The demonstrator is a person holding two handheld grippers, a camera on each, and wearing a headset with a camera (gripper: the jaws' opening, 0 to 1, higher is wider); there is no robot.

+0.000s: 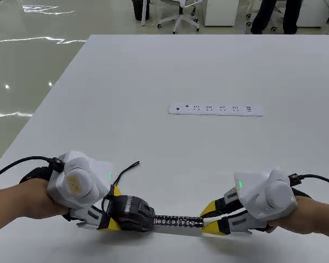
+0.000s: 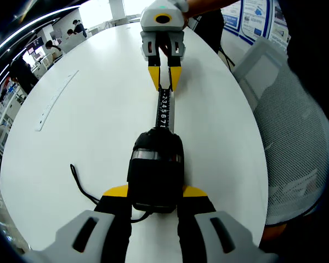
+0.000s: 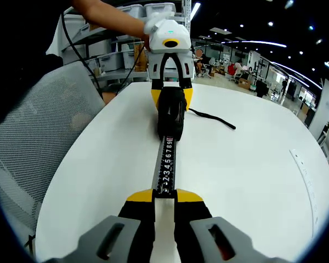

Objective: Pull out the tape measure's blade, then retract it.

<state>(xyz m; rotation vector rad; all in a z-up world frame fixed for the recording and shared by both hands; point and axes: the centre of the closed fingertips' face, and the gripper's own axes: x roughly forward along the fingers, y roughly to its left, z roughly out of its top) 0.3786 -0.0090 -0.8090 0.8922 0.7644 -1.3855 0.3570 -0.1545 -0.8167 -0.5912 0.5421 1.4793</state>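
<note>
Pointing rightward, the blade (image 1: 176, 221) leaves the case (image 1: 132, 212) clamped in the left tool (image 1: 113, 209); the right tool (image 1: 209, 219) seemingly pinches its tip.

The numerals 2 to 9 are read in white along the dark blade (image 3: 165, 167) of the tape measure (image 3: 171, 112); markings elsewhere are too small to be made out.
</note>
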